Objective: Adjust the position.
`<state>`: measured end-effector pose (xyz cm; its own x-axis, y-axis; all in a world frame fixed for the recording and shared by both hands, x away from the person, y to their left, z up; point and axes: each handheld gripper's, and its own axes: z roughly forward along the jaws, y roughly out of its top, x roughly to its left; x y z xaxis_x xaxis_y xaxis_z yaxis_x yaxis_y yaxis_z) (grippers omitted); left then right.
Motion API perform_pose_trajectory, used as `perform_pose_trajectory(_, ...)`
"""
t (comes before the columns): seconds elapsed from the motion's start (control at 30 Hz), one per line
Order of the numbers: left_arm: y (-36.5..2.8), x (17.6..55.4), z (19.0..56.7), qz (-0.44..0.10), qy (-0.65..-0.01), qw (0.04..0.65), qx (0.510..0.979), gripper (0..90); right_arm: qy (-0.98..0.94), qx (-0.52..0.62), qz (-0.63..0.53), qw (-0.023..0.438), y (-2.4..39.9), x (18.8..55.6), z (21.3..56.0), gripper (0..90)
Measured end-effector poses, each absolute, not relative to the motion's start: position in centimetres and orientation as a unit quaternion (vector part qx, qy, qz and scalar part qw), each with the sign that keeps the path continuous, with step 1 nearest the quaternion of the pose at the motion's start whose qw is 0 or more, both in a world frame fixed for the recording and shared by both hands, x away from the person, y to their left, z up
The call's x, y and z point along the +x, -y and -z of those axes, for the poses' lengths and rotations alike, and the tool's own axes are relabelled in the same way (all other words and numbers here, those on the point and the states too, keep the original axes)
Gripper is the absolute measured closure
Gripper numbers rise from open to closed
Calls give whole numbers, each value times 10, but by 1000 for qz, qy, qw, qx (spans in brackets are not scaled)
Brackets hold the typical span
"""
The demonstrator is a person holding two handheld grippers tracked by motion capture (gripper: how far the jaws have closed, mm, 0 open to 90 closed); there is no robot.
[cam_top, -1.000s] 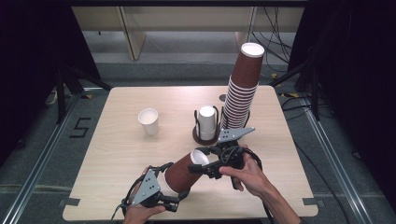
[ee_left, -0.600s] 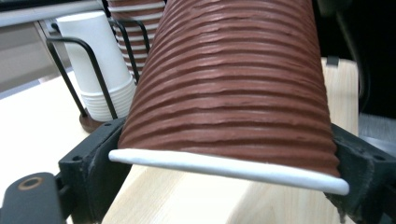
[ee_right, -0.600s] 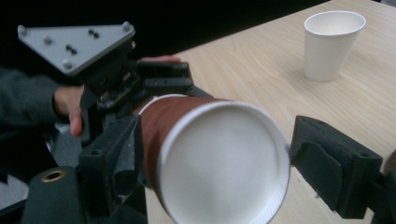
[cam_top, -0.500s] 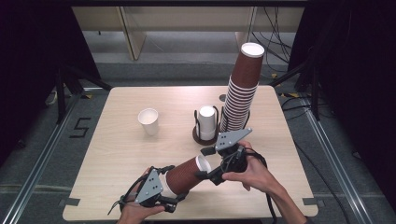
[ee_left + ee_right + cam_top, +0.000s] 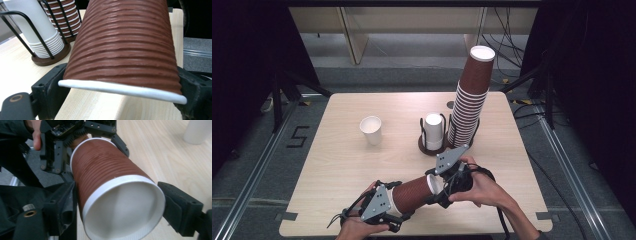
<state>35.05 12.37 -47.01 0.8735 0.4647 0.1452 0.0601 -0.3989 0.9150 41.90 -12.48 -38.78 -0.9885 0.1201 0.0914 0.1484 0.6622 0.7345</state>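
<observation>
Near the bench's (image 5: pixel 337 165) front edge, a short stack of brown ribbed cups (image 5: pixel 414 194) lies tilted between both grippers. The left gripper (image 5: pixel 404 212) has its jaws pinching the stack's narrow end. The right gripper (image 5: pixel 435 192) has jaws that have just been closing, now flanking the open white rim, one touching the wall.

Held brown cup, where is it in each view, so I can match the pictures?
High view: the held brown cup lies low centre, near the front edge of the light wood table.
Left gripper view: the cup rises through the centre, white rim nearest.
Right gripper view: the cup sits centre, open mouth toward the camera.
Shared landmark: that table.
</observation>
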Motion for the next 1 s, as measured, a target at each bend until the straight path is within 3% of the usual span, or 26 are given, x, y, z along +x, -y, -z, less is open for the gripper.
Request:
perform_pose_trajectory(0.23, -127, 354, 475, -176, -169, 560, 792, 59, 902, -73, 424, 44, 129, 422, 387, 233)
perform_pose_trajectory(0.53, -131, 353, 468, -172, -151, 583, 779, 75, 878, -76, 463, 91, 143, 431, 389, 243)
perform_pose_trajectory(0.67, -129, 353, 470, -174, -152, 571, 788, 105, 889, -75, 446, 75, 141, 429, 390, 233)
perform_pose_trajectory(1.0, -125, 351, 467, -174, -156, 520, 822, 114, 928, -53, 368, -21, 131, 414, 381, 174)
